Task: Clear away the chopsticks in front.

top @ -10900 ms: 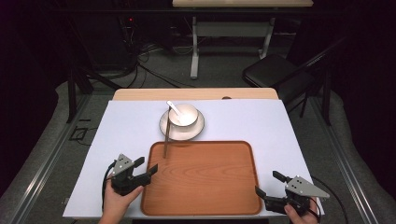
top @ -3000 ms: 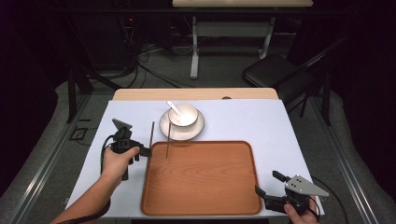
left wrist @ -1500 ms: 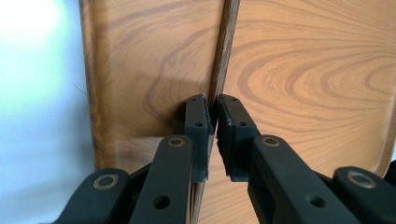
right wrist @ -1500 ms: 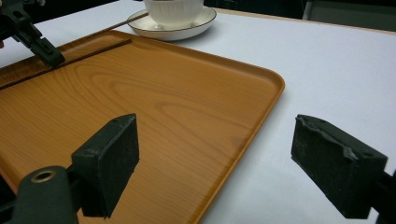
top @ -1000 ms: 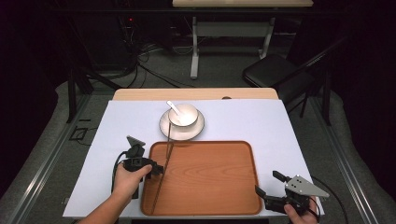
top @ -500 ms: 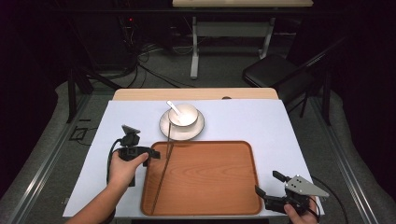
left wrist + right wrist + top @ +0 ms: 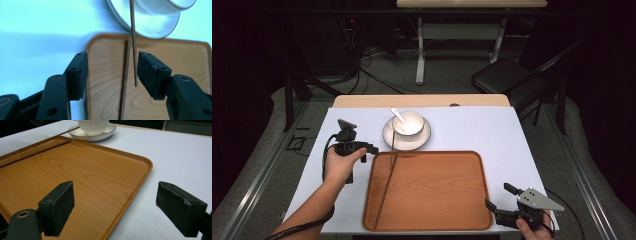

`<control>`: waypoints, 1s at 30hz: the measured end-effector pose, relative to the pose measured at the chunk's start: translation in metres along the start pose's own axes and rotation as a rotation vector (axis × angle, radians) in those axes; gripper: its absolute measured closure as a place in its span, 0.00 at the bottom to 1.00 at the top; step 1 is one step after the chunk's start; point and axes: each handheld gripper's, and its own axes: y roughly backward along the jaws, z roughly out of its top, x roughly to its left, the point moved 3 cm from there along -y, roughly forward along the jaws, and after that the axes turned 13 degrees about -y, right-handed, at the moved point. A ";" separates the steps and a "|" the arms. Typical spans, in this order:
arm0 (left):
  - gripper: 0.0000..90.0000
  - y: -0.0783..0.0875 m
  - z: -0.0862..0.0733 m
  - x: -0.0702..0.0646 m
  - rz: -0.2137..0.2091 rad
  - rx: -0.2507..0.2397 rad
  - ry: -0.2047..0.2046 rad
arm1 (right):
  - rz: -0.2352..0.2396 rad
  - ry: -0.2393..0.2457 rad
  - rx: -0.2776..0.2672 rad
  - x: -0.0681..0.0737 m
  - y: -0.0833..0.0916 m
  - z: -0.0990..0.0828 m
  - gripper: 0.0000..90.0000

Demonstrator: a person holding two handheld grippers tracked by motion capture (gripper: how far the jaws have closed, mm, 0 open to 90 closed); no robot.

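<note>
Chopstick [image 7: 124,82] lies on tray [image 7: 175,75], between parted jaws.

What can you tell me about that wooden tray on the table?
The tray is a rounded rectangle with a low raised rim, orange-brown with visible wood grain. It lies flat on the white table cover, near the person's edge, just in front of a white saucer. One thin dark chopstick lies inside along its left side; a second leans over its far rim from the saucer.
</note>
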 end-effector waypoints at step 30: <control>0.48 -0.016 0.065 -0.003 0.035 -0.033 -0.080 | 0.005 0.000 0.000 0.000 0.000 0.000 0.16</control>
